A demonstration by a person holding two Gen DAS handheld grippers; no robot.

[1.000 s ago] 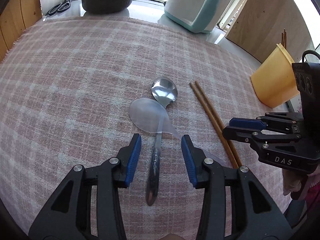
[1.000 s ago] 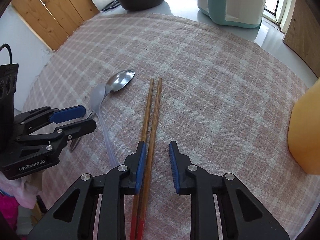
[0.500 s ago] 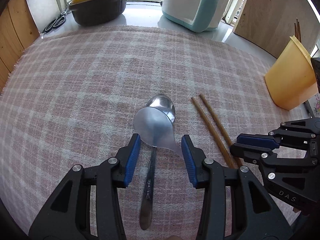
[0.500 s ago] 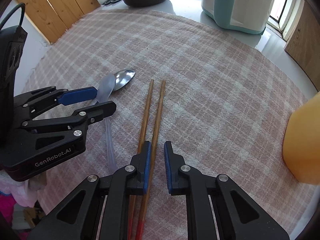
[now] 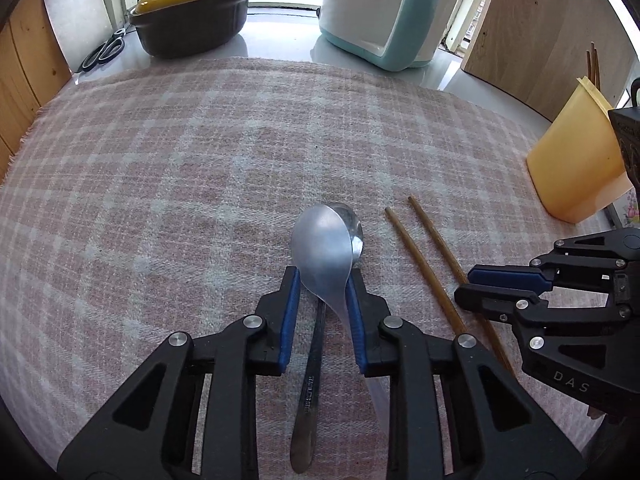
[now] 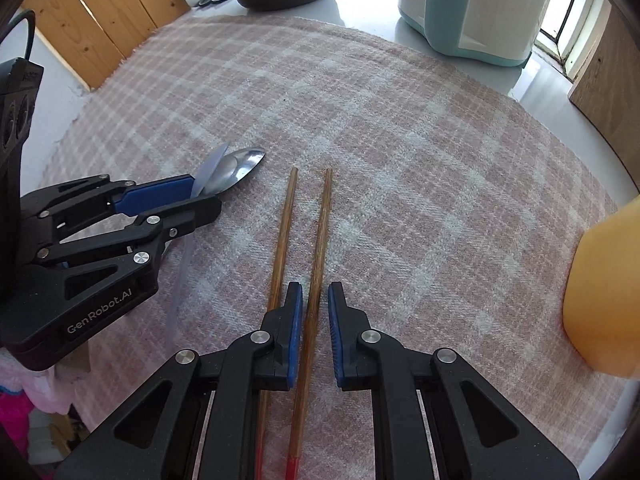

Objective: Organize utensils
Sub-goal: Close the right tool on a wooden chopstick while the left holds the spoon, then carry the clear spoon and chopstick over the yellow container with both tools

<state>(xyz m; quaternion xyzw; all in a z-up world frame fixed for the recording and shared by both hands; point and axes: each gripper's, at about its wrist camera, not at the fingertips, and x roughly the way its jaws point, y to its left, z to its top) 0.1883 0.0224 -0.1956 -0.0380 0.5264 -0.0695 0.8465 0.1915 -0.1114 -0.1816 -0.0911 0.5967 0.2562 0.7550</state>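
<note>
The translucent plastic spoon (image 5: 325, 252) is sitting tilted between the pads of the left hand-held gripper (image 5: 323, 280), which is clamping it above the steel spoon (image 5: 314, 364) lying on the checked cloth (image 5: 180, 184) over the table. A yellow container (image 5: 576, 164) is standing at the cloth's right edge, holding chopstick ends (image 5: 593, 62) that are poking above its rim. Compared with half a second earlier, the left jaws are now closing on the plastic spoon, where they were standing wide. The right hand-held gripper (image 6: 314, 312) is straddling one chopstick (image 6: 311, 300) with a narrow gap either side, not yet clenched; the second chopstick (image 6: 280, 248) is lying just outside its left finger. The two grippers are working near each other. Open cloth is stretching ahead toward a lidded pot (image 5: 192, 12) and a white-and-teal appliance (image 5: 380, 12).
</note>
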